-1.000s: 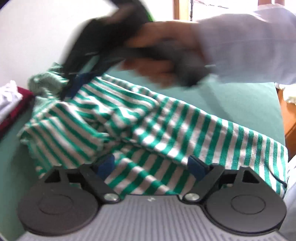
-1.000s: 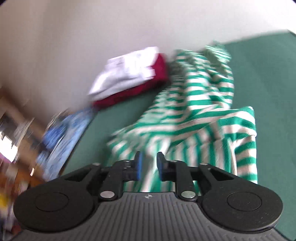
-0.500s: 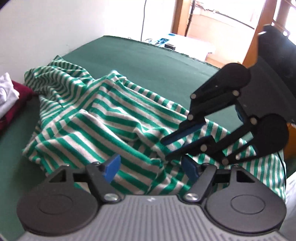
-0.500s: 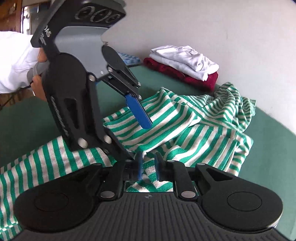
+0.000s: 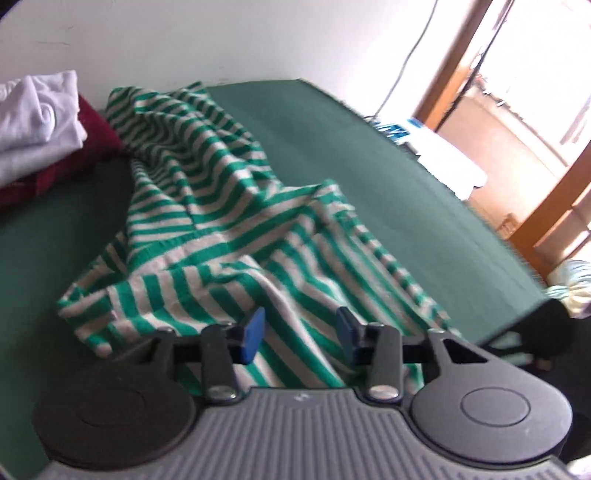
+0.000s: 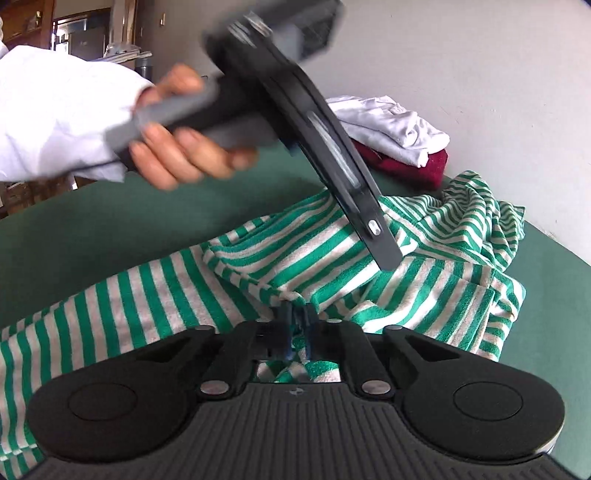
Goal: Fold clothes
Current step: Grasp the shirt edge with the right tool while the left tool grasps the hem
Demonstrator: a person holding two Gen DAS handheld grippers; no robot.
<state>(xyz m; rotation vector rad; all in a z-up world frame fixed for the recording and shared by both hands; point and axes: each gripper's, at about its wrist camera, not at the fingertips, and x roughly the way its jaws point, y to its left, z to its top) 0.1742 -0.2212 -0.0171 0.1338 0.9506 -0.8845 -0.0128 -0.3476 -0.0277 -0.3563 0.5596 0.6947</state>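
Right wrist view: right gripper is clenched on the striped shirt at lower centre; left gripper, closing, straddles unpinched cloth, shirt stretching toward upper left.

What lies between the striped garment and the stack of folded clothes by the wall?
Nothing: in the left wrist view the striped garment reaches the maroon bottom of the stack.

a home, by the look of it: a green-covered desk against a plain white wall, folded clothes stacked in the corner, wooden door frames onto a sunlit room, and dark wooden shelving behind.
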